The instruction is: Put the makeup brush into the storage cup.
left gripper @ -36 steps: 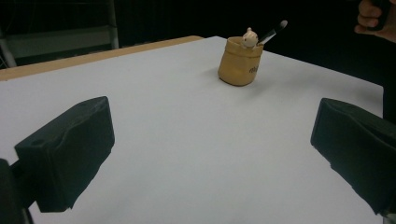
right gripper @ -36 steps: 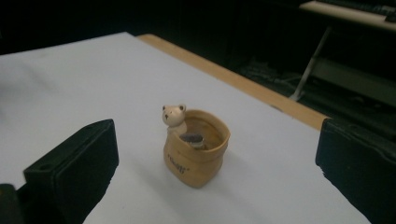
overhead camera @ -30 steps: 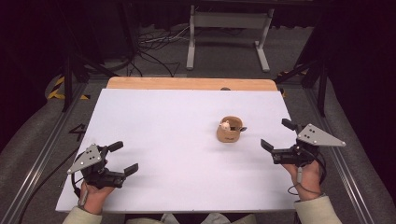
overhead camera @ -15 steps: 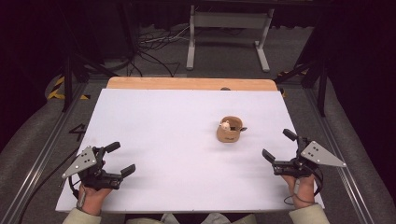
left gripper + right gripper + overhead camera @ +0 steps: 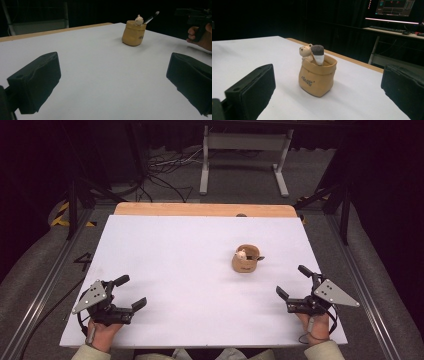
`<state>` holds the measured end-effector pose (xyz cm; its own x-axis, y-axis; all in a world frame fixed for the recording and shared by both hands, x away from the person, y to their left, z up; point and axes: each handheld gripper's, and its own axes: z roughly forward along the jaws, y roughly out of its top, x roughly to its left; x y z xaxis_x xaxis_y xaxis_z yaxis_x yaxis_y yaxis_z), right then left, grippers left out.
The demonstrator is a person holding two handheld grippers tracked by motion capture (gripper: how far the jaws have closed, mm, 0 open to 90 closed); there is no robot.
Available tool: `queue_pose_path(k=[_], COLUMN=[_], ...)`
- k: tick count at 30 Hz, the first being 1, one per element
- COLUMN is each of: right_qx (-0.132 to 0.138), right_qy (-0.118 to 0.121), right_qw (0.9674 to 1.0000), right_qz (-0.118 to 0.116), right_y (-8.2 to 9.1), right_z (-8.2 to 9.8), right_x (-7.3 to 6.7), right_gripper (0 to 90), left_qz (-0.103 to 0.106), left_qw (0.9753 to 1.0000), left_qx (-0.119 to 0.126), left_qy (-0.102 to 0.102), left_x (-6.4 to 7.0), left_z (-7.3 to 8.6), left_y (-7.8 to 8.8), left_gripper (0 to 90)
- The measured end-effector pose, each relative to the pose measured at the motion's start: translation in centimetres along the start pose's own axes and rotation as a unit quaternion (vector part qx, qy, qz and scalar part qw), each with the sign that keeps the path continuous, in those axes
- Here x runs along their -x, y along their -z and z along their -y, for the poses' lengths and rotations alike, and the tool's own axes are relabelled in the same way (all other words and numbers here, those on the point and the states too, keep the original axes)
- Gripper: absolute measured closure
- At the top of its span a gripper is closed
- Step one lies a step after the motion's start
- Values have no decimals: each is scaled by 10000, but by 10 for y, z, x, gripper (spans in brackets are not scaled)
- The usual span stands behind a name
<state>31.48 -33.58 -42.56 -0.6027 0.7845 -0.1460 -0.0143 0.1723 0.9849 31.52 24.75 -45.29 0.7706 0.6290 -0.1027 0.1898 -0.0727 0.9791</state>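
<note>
Now we hold both grippers low at the near edge of the white table [image 5: 175, 255], each with its jaws spread wide and nothing between them.

We see the left gripper [image 5: 131, 292] near the front left corner and the right gripper [image 5: 291, 282] near the front right, well apart from each other. Between and beyond them, right of centre, stands a small tan sack-shaped pot [image 5: 245, 259] upright on the table, touched by neither gripper. From the right gripper view the pot [image 5: 317, 76] shows dark lettering on its side, a little bear figure [image 5: 305, 52] perched at its rim, and a brush [image 5: 318, 54] with a dark bristle head leaning out of it. From the left gripper view the pot [image 5: 133, 33] sits far off, with our right hand [image 5: 200, 35] at the picture's right edge.
</note>
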Motion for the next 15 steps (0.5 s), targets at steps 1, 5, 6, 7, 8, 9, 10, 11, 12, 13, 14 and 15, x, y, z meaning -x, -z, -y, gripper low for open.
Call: queue_pose_path(k=[1, 5, 6, 7, 8, 9, 10, 11, 12, 13, 14, 15], right_qx=[-12, -10, 7, -1, -19, -70, -61, -58, -49, -66, -75, -81], right_qy=[16, -51, -60, -88, -87, -61, -13, 19, 39, 2, -4, 6], right_qw=[10000, 10000, 10000, 10000, 9999, 9999, 10000, 10000, 10000, 10000, 10000, 10000], right_qz=[12, -15, -1, -45, -66, -54, -66, -46, -46, -46, -51, -23], right_y=[-1, -3, -3, -5, -6, -6, -7, -7, -7, -7, -7, -7], right_z=[2, 8, 11, 13, 14, 15, 15, 15, 15, 15, 15, 15], right_x=[-1, -3, -4, -5, -6, -7, -8, -9, -9, -9, -9, -9], right_gripper=[0, 0, 0, 0, 0, 0, 0, 0, 0, 0, 0, 0], left_qz=[-16, -47, -47, -47, -47, -45, -60, -55, -55, -51, -70, -70], left_qw=[10000, 9999, 9999, 9999, 9999, 9999, 9999, 9999, 9999, 9999, 9999, 9999], left_qx=[-17, 28, 27, 24, 9, -4, 5, 0, 0, -7, 0, 0], left_qy=[-21, -104, -118, -112, -100, -122, -120, -134, -134, -106, -116, -116], left_x=[0, -1, -1, -1, -1, -1, -1, -1, -1, -1, -1, -1], left_z=[0, 1, 1, 1, 2, 2, 2, 2, 2, 2, 2, 2], left_y=[0, 0, -1, -1, -1, -1, -2, -2, -2, -2, -2, -2], left_gripper=[1, 1, 1, 1, 1, 1, 2, 2, 2, 2, 2, 1])
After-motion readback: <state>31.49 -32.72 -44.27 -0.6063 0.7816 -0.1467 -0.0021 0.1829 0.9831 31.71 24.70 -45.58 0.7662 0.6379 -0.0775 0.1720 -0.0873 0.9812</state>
